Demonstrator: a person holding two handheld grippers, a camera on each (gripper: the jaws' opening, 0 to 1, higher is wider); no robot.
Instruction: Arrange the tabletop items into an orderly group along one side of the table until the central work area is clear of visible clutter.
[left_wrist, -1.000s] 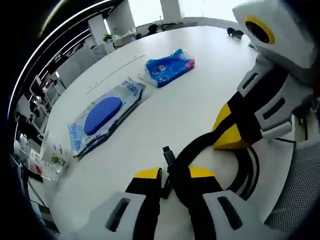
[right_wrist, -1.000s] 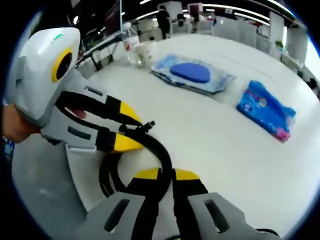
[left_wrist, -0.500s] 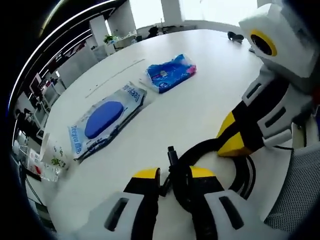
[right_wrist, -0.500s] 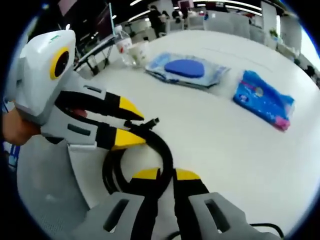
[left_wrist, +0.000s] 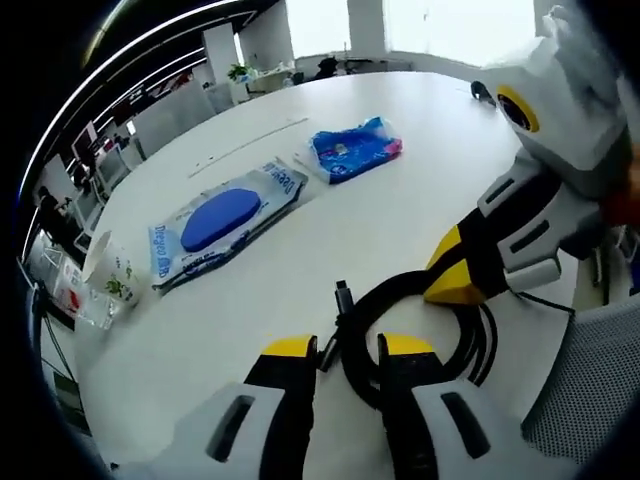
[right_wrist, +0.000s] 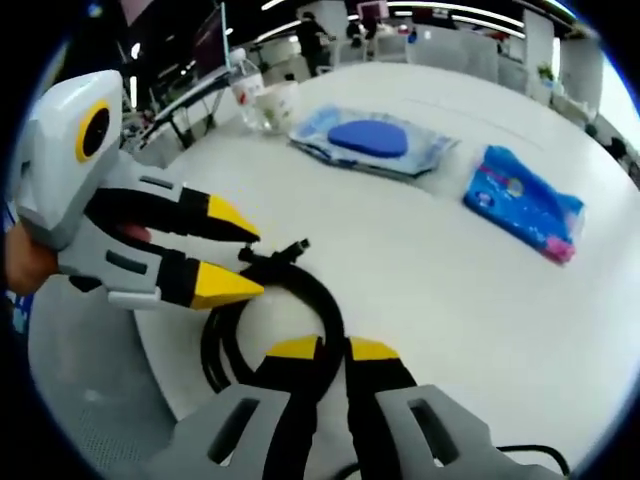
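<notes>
A coiled black cable (left_wrist: 395, 290) lies at the near edge of the white table (left_wrist: 400, 150). My right gripper (right_wrist: 334, 348) is shut on a loop of the cable (right_wrist: 325, 295); in the left gripper view it (left_wrist: 452, 282) enters from the right with its yellow tips together on the coil. My left gripper (left_wrist: 347, 347) is open, and the cable's plug end (left_wrist: 342, 298) lies loose just past its tips. In the right gripper view it (right_wrist: 255, 260) comes in from the left, jaws apart, beside the plug (right_wrist: 297, 246).
A flat wipes pack with a blue oval lid (left_wrist: 225, 220) (right_wrist: 375, 140) and a blue packet (left_wrist: 355, 150) (right_wrist: 522, 205) lie further out on the table. A paper cup (left_wrist: 110, 275) (right_wrist: 275, 105) and a bottle (right_wrist: 245, 85) stand by the edge. A grey mesh chair (left_wrist: 590, 400) is close behind the cable.
My left gripper has drawn back a little from the plug end, with its jaws still apart. The right gripper stays shut on the cable. Both views have shifted slightly.
</notes>
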